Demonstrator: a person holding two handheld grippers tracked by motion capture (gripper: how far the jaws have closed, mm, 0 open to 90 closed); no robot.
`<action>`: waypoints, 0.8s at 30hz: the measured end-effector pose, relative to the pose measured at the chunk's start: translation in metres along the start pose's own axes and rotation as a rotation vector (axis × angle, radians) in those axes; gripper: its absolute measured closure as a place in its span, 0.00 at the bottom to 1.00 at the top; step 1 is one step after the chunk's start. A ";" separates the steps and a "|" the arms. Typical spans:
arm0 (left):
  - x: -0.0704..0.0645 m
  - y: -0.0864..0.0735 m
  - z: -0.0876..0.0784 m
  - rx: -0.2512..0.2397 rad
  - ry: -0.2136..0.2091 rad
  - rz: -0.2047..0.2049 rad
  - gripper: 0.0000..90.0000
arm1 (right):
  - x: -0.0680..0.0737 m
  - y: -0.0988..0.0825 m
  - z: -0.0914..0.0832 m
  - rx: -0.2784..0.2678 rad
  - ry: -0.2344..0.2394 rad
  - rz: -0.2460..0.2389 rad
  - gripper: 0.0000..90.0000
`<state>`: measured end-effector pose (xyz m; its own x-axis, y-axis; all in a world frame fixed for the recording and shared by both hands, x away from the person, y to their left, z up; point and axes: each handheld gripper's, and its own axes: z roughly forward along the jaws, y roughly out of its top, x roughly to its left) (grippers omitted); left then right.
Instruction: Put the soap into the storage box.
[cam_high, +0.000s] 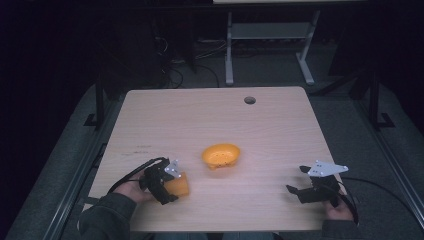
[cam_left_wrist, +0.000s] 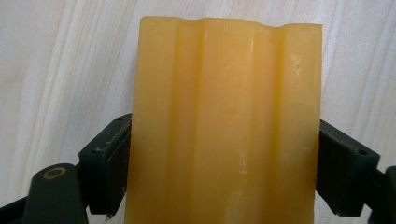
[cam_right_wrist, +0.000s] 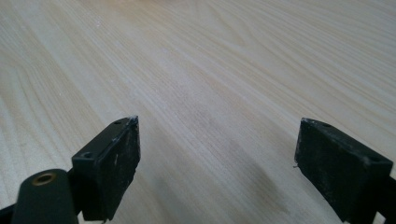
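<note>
An orange ridged block (cam_high: 179, 184) is at the near left of the wooden table (cam_high: 210, 125), and my left gripper (cam_high: 167, 186) is shut on it. In the left gripper view the block (cam_left_wrist: 226, 126) stands between both black pads (cam_left_wrist: 109, 163), which press its two sides over the pale wood. An orange bowl (cam_high: 220, 155) with small holes rests near the table's middle, a short way right of and beyond the block. My right gripper (cam_high: 299, 181) is at the near right, open. In the right gripper view its gripper (cam_right_wrist: 217, 158) has wide-apart jaws with bare wood between them.
A round cable hole (cam_high: 249, 100) is in the table near its far edge. Beyond the table a white desk frame (cam_high: 270, 45) and loose cables stand on a dark floor. Cables trail from both grippers off the near edge.
</note>
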<state>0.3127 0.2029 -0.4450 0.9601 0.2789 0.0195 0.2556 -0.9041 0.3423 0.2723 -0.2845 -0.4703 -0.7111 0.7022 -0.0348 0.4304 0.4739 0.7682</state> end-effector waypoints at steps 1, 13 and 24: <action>0.000 0.000 0.000 0.001 -0.002 0.001 0.19 | 0.000 0.000 0.000 0.000 0.000 0.000 0.15; 0.001 -0.001 -0.002 -0.003 -0.023 0.000 0.23 | 0.000 0.000 0.000 -0.003 0.000 0.004 0.15; -0.002 -0.004 -0.010 -0.043 -0.022 -0.018 0.23 | -0.001 0.001 -0.003 -0.028 -0.003 0.011 0.15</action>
<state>0.3088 0.2099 -0.4369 0.9578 0.2874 -0.0073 0.2682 -0.8841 0.3828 0.2711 -0.2863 -0.4674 -0.7048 0.7089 -0.0278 0.4224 0.4508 0.7864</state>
